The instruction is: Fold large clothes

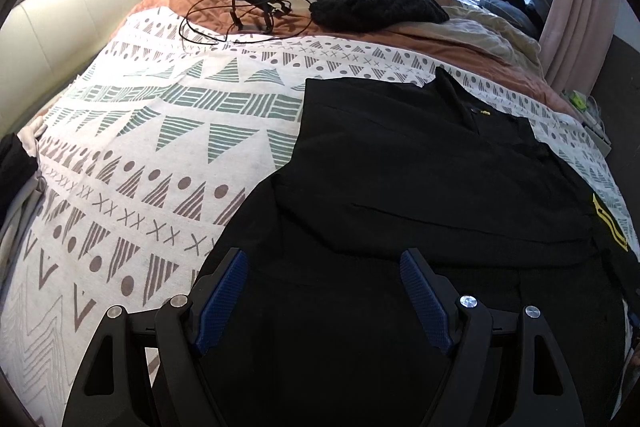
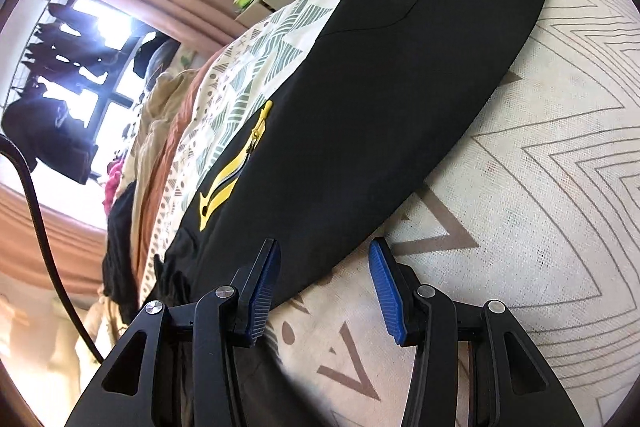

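Black garment (image 1: 420, 179) is lying flat on bed (image 1: 160, 147); left gripper (image 1: 324, 259) and right gripper (image 2: 324, 251) are hovering at its near edge, fingers spread, gripping nothing.

Black garment (image 1: 420, 187) is being cut off by the bottom & right edges in the left wrist view; its lower part is being hidden behind the left gripper (image 1: 324, 267). In the right wrist view, its cuff end is being covered by the right gripper (image 2: 324, 255). Window items (image 2: 56, 67) are being blown out by glare, too blurred to tell.
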